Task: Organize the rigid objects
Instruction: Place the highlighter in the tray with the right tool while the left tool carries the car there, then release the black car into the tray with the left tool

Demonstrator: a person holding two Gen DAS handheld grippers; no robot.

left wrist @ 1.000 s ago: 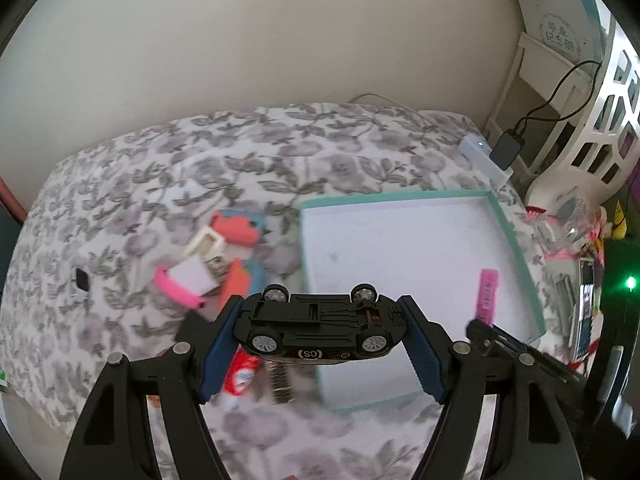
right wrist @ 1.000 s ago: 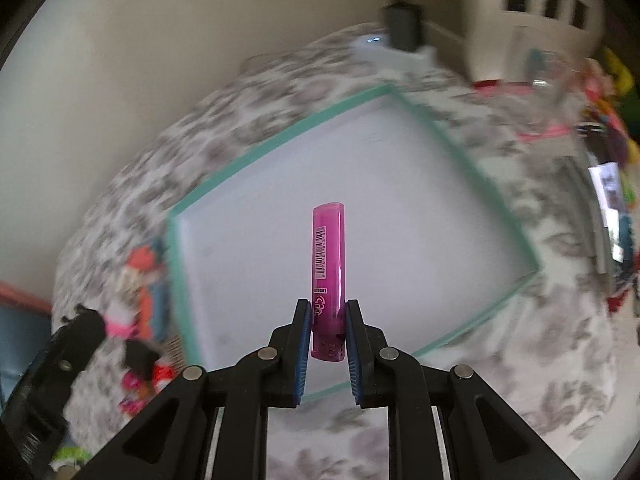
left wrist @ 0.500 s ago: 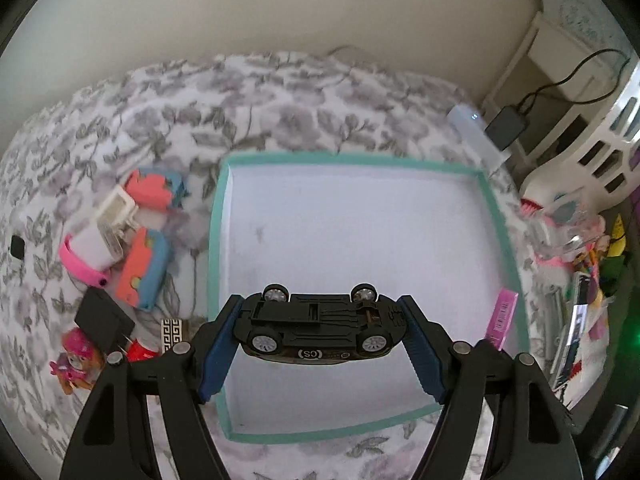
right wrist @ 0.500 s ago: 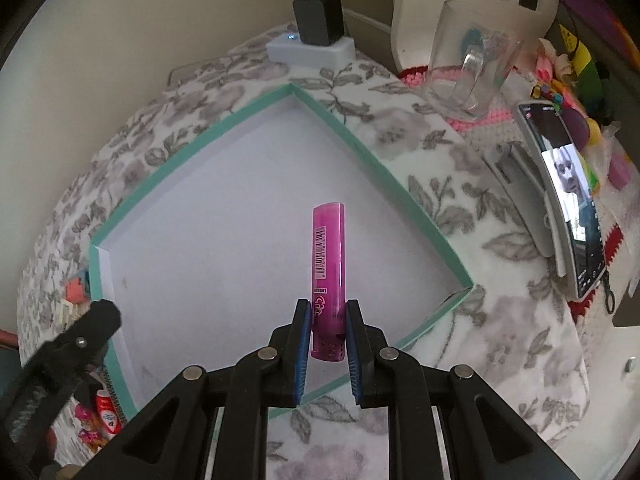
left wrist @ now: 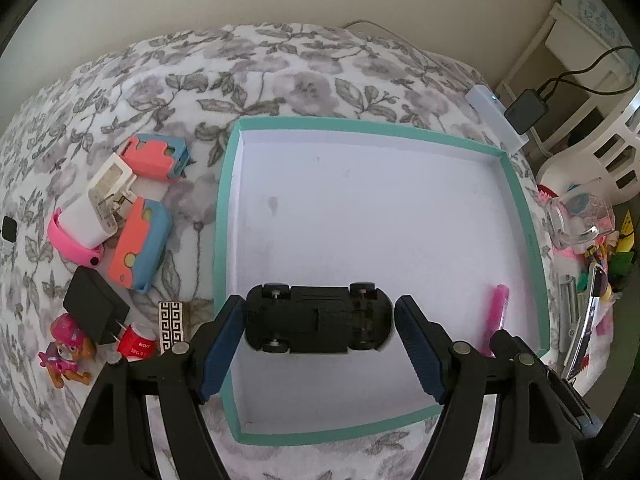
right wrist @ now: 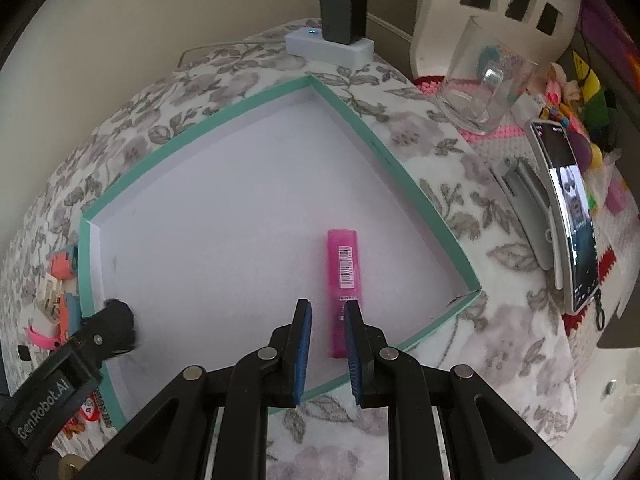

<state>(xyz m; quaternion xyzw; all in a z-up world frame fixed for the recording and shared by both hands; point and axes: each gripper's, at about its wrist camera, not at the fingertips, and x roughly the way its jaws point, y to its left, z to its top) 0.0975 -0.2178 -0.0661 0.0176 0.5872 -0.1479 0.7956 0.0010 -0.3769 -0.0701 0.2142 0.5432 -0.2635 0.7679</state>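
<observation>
While both grippers point steeply down over the teal-rimmed box, each task item lies on its white floor. The left gripper has wide-open jaws. The black toy car sits crosswise between the pads, underside up with its wheels showing. A thin sliver of floor shows at each end of the car, so the pads do not look to press on it. The car is in the near half of the box, toward the left wall.

The right gripper has jaws only narrowly apart, and white floor shows in the gap. The pink tube lies flat on the box floor, barcode up. Its near end runs partly behind the right pad and it is not clamped. The tube is in the near right part of the box, just inside the right wall.

Left of the box on the floral cloth is a loose pile. It holds a white charger on a pink band, two orange-and-blue pieces, a black adapter and a small toy pup. Right of the box are a clear glass and a phone with a lit screen. A white power strip with a black plug sits at the far edge.
</observation>
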